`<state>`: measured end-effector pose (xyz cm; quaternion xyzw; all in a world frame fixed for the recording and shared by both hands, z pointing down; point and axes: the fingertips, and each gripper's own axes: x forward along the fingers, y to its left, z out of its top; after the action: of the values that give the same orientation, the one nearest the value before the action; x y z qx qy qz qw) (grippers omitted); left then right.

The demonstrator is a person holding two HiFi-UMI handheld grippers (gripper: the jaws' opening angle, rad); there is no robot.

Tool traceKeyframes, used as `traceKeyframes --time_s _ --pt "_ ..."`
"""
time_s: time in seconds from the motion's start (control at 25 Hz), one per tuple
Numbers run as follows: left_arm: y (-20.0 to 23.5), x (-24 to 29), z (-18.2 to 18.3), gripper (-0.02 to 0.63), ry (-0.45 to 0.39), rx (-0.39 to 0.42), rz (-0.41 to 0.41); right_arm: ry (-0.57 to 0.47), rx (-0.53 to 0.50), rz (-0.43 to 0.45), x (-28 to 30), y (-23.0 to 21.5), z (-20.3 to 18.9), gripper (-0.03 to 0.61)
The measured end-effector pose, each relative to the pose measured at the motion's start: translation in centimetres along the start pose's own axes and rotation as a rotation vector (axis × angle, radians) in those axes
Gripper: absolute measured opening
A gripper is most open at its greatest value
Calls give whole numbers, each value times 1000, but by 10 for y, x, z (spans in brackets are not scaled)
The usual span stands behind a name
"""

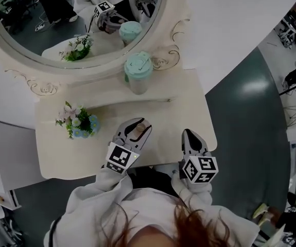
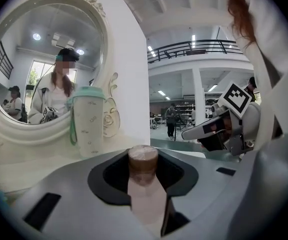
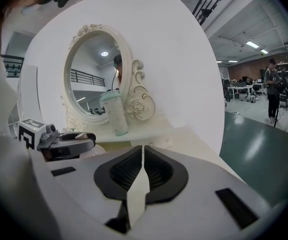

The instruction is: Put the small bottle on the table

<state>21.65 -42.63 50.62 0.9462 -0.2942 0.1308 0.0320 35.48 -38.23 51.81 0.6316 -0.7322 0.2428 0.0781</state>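
Placement step: left claw (image 1: 137,125) grasps small bottle (image 2: 142,160), brown cap up, over front of table (image 1: 168,118). Right claw (image 3: 141,176) clenched, empty, beside it. Best move, I'd say: lower straight onto bare top, clear of flower posy (image 1: 78,121) and mint-lidded tumbler (image 1: 138,72), keep it upright, let base sit flat before releasing.

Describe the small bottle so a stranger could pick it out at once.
Find the cream dressing table under the oval mirror; near its front edge, the left gripper is closed on the small bottle. Unlike the tall mint-lidded tumbler and the flower posy, it is short, pale pink, with a brownish cap.
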Motion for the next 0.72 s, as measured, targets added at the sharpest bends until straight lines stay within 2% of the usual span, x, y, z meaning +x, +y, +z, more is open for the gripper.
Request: traceKeyframes --time_s 0.24,0.72 --pt "4 32 -14 140 19 -28 6 25 -1 6 12 -12 -6 38" --pt "10 86 -35 141 47 -15 39 44 4 17 22 -20 -16 39"
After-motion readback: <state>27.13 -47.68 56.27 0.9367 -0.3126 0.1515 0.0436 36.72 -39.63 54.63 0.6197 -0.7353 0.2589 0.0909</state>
